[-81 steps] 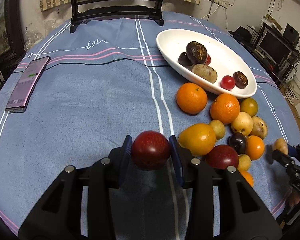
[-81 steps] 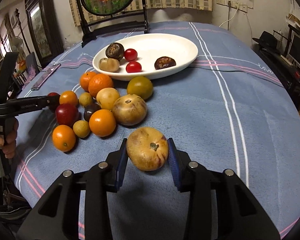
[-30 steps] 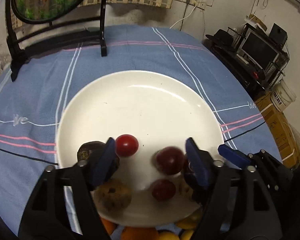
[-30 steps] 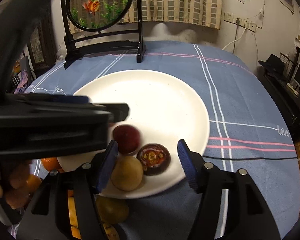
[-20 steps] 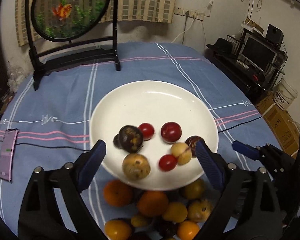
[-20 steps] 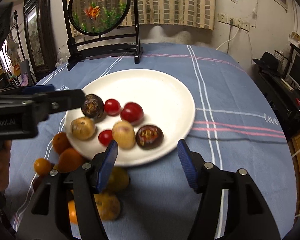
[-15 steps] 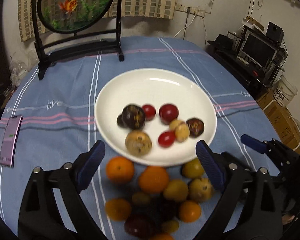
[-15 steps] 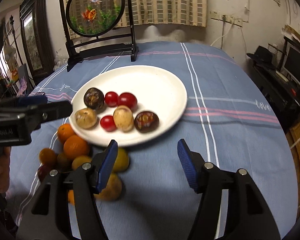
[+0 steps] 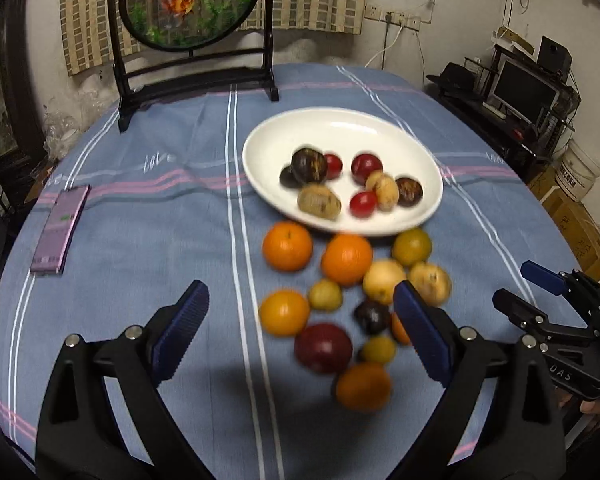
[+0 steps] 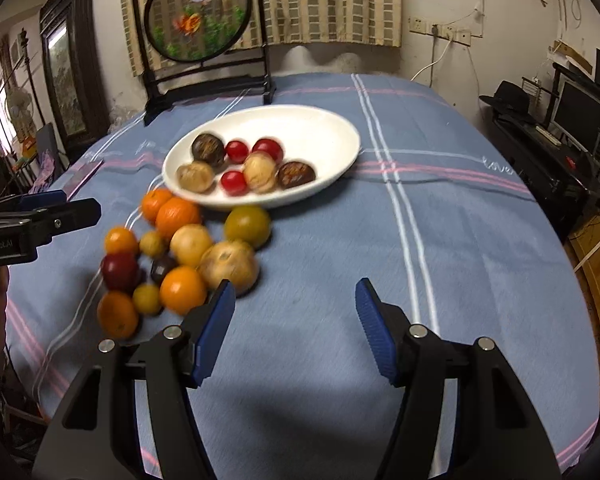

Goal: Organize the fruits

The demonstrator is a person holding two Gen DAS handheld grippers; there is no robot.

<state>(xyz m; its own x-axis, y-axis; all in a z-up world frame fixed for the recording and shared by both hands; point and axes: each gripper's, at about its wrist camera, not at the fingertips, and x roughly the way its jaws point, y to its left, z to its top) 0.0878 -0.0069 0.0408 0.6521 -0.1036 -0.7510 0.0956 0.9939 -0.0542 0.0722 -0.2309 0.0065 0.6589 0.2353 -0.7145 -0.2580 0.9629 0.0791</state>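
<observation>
A white plate [image 9: 380,128] [image 10: 324,128] holds several small fruits: dark, red and tan ones. In front of it a loose pile of fruits lies on the blue cloth, with oranges [image 9: 287,245] [image 10: 178,213], a big dark red fruit [image 9: 323,347] [image 10: 119,270], a brown one [image 10: 229,265] and small yellow ones. My left gripper [image 9: 300,336] is open and empty, hovering over the near part of the pile. My right gripper [image 10: 294,320] is open and empty, to the right of the pile. Each gripper shows at the edge of the other's view.
A phone [image 9: 60,232] lies on the cloth at the left. A round fish picture on a black stand [image 9: 192,4] [image 10: 204,12] stands at the table's back. Shelves with a monitor [image 9: 528,92] are to the right of the table.
Both grippers have let go of their fruits onto the plate and pulled back toward me. The plate now looks farther away and the loose pile has come into view.
</observation>
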